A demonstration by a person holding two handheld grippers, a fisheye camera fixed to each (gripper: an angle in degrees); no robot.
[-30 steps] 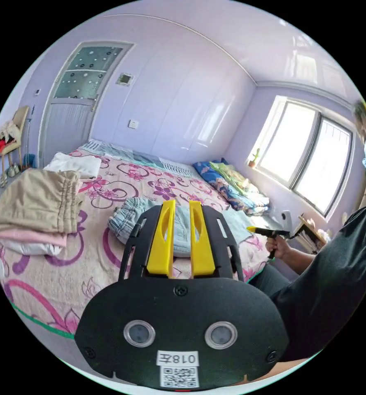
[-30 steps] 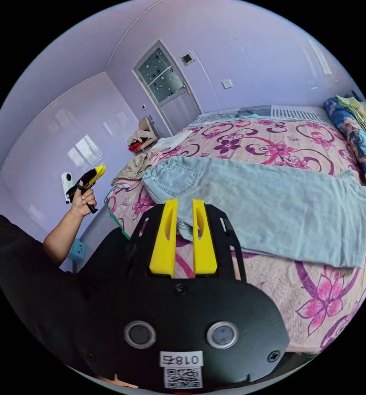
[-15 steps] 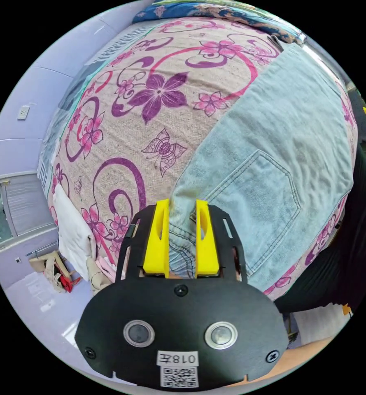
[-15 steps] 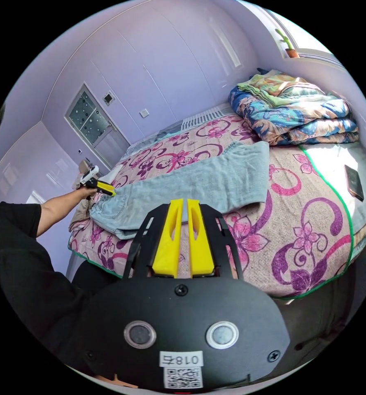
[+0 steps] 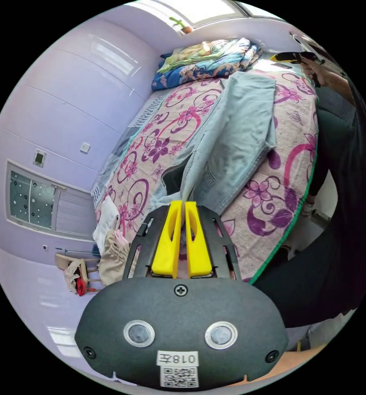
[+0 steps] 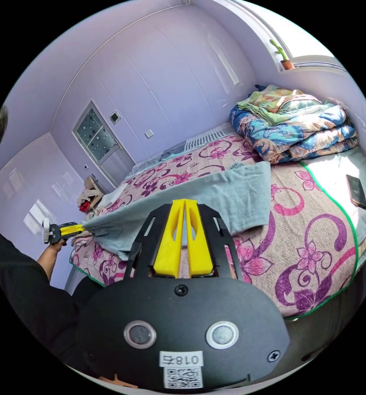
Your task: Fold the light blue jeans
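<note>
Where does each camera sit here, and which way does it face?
Left gripper view: rides the left gripper, shut on the jeans waist, facing along the bed; dark-clothed torso, right gripper.
Right gripper view: rides the right gripper, closed, above the bed edge, facing the door; arm, left gripper.
Shared: jeans, bed, folded quilts.

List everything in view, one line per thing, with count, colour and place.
jeans: one, light blue, lengthwise on the bed, waist lifted
bed cover: one, pink with purple flowers
quilts: folded stack, blue and green, bed's far end
phone: one, dark, bed edge
folded clothes: pile, beige and white, bed corner
cactus pot: one, windowsill
door: one, frosted glass
left gripper: yellow jaws, pinching the waist
right gripper: yellow jaws closed, empty
</note>
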